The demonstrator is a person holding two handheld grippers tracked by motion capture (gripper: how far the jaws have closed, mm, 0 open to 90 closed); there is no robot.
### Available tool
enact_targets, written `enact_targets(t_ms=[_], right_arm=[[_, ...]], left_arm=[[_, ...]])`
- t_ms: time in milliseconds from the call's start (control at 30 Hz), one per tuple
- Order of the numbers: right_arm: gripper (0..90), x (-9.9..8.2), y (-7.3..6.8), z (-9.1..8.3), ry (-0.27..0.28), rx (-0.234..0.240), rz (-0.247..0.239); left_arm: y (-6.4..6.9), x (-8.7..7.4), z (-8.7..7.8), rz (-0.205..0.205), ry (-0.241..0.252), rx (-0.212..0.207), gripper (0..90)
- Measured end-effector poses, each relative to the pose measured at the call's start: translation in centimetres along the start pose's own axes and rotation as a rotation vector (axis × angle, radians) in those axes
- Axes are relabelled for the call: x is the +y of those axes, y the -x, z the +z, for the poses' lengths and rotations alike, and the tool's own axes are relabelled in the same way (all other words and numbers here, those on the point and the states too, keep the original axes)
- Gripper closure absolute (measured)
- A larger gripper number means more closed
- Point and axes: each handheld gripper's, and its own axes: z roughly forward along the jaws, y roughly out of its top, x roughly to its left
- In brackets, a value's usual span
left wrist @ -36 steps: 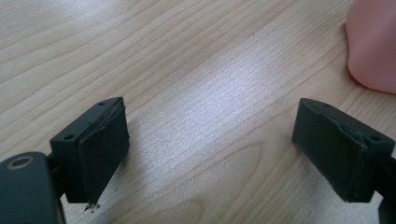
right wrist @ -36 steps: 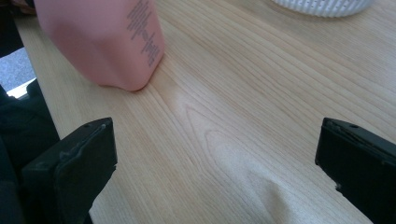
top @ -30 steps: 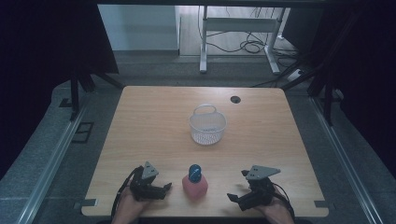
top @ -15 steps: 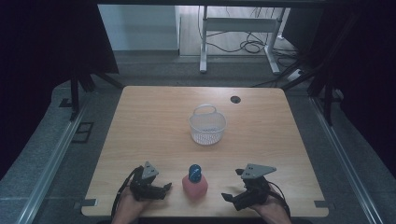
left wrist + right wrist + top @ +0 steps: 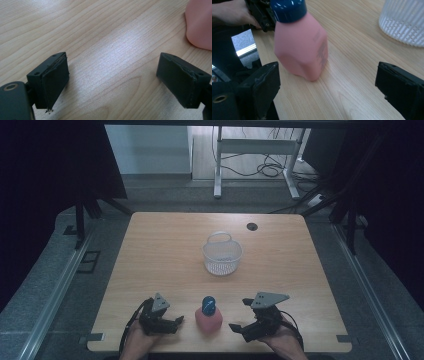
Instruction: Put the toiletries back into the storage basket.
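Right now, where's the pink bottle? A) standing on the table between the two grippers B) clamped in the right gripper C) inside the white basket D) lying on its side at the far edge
A: the pink bottle stands upright on the table, blue cap up, between the left gripper and right gripper, both open and clear of it; the white basket sits farther back.

The pink bottle [image 5: 200,23] is cut off by the left gripper view's edge.
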Motion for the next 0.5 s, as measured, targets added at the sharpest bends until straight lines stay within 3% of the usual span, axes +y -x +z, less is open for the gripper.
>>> enact_targets(t_ms=[500], right_arm=[[18.0, 2.4, -0.9, 1.2, -0.004, 0.062, -0.049]], left_arm=[[0.0, 0.0, 0.0, 0.004, -0.005, 0.001, 10.5]])
